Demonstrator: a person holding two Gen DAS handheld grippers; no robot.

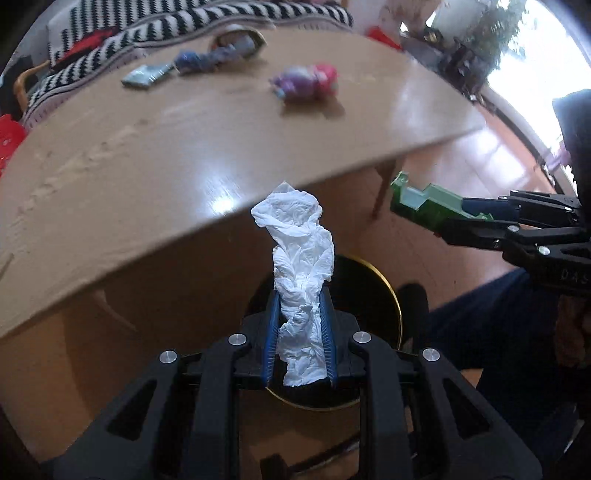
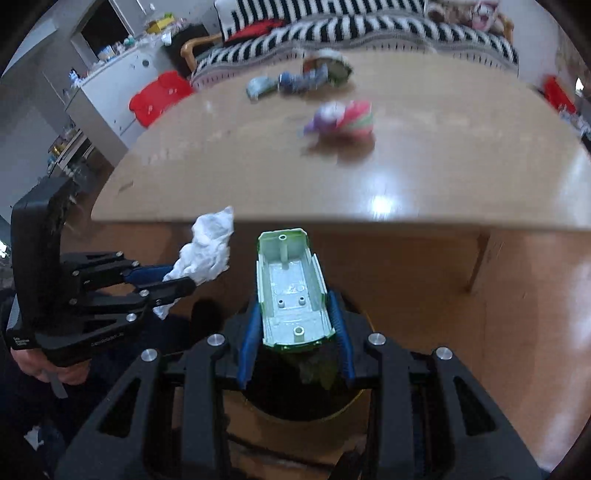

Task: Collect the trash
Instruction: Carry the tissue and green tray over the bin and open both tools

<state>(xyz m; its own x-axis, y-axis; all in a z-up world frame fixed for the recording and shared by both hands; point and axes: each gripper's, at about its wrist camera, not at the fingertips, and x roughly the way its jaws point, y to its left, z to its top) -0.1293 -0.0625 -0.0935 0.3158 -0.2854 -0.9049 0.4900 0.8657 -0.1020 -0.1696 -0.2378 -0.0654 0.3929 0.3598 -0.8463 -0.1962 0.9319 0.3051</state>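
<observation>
My left gripper (image 1: 300, 295) is shut on a crumpled white tissue (image 1: 301, 266), held over a round black bin with a gold rim (image 1: 391, 291) on the floor in front of the table. The tissue also shows in the right wrist view (image 2: 207, 251). My right gripper (image 2: 293, 299) is shut on a broken green plastic toy shell (image 2: 290, 288), hollow side up, above the same bin (image 2: 343, 410). The shell shows in the left wrist view (image 1: 424, 203) to the right of the tissue.
A wooden table (image 1: 147, 155) carries a pink and purple wrapper (image 1: 306, 83), a blue crumpled wrapper (image 1: 207, 59), a pale packet (image 1: 142, 75) and a tape roll (image 1: 240, 40). A striped sofa (image 2: 332, 26) and red stools (image 2: 159, 96) stand behind.
</observation>
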